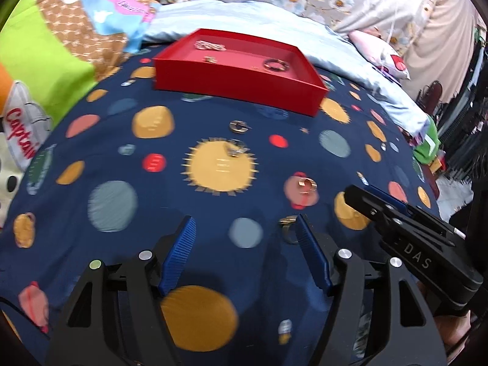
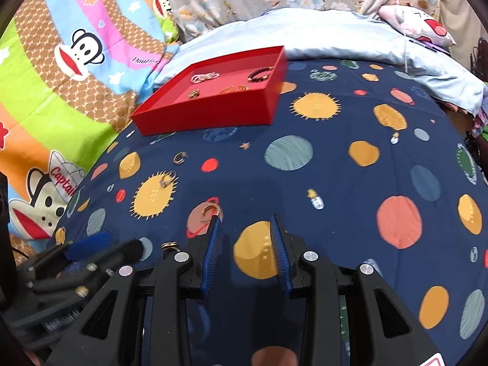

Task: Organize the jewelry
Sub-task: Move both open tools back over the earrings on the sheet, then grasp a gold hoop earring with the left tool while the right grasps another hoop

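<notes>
Rings are partly hidden by the left gripper, spread and empty. The right gripper is half spread, empty.

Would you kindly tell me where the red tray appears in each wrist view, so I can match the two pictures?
Left wrist view: the red tray sits upper centre, on the planet-print blanket, front wall facing the camera.
Right wrist view: the red tray sits upper left of centre, turned so a corner points left.
Shared landmark: the dark beaded bracelet lying inside the tray, toward its right end.
</notes>
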Available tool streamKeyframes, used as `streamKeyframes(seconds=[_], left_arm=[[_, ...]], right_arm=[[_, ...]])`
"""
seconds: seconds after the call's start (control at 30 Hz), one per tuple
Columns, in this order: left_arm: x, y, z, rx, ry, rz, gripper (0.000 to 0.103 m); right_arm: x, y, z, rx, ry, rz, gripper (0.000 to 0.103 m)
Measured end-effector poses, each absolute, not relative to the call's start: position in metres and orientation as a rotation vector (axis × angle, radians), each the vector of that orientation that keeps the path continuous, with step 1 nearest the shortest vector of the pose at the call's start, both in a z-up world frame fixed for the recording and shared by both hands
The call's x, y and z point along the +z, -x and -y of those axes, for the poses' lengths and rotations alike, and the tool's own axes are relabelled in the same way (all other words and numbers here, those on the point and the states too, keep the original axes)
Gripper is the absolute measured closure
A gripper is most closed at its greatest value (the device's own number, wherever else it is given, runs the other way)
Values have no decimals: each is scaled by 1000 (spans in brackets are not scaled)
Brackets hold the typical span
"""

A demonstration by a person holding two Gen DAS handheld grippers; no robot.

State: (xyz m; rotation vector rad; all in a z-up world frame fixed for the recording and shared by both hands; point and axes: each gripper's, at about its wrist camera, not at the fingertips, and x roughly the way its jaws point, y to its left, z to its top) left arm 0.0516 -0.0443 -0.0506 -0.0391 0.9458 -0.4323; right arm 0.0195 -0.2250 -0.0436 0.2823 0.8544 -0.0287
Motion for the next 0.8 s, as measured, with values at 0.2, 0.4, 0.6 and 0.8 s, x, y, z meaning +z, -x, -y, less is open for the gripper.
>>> streamKeyframes(seconds=[0.2, 0.4, 0.6, 0.8], left_arm=[[-59, -56, 68, -440, 37, -969, 38], [-65, -52, 76, -402, -53, -944, 47], [-65, -54, 64, -398, -82, -927, 81], [-65, -59, 41, -389, -53, -935, 97]], right_arm=[[-43, -18, 239, -55, -305, -848, 70], [-43, -17, 240, -51, -307, -845, 70], [-46, -21, 227, -14, -300, -857, 70], [-52, -29, 209, 26, -283, -876, 70]])
